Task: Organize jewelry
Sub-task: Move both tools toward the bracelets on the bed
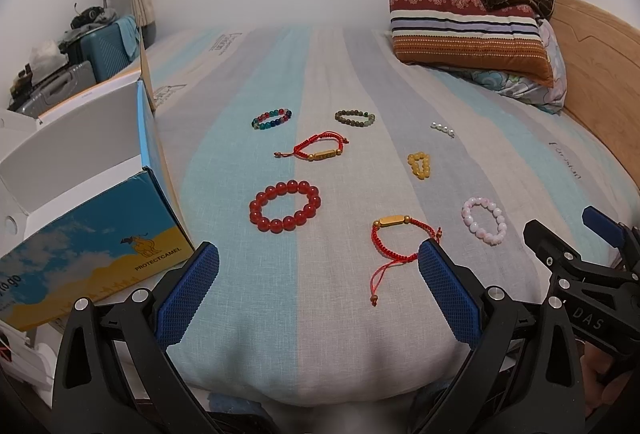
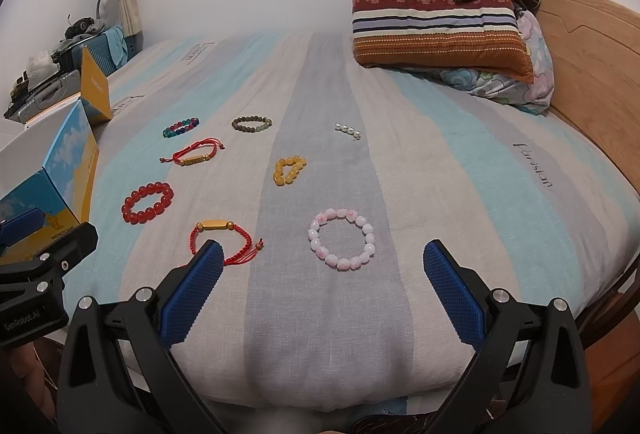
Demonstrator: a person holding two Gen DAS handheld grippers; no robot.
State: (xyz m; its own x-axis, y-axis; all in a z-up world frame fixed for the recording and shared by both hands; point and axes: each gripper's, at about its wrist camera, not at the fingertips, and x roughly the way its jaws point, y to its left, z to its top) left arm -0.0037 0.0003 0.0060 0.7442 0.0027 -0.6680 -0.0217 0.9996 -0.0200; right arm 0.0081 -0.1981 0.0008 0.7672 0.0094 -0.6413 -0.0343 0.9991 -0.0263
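Both grippers hover over the near edge of the striped bed (image 1: 320,334), and each is spread wide with nothing between its blue pads. The left gripper (image 1: 318,266) is near the red bead bracelet (image 1: 285,206) and the nearer red cord bracelet (image 1: 400,238). The right gripper (image 2: 320,262) is just before the pink bead bracelet (image 2: 342,238). Farther away lie the yellow bead bracelet (image 2: 289,170), a second red cord bracelet (image 2: 196,154), the multicolour bracelet (image 2: 181,127), the dark green bracelet (image 2: 252,123) and a short pearl string (image 2: 347,130). An open cardboard box (image 1: 100,234) stands at the left side of the bed, and a striped pillow (image 2: 436,34) lies at the far right.
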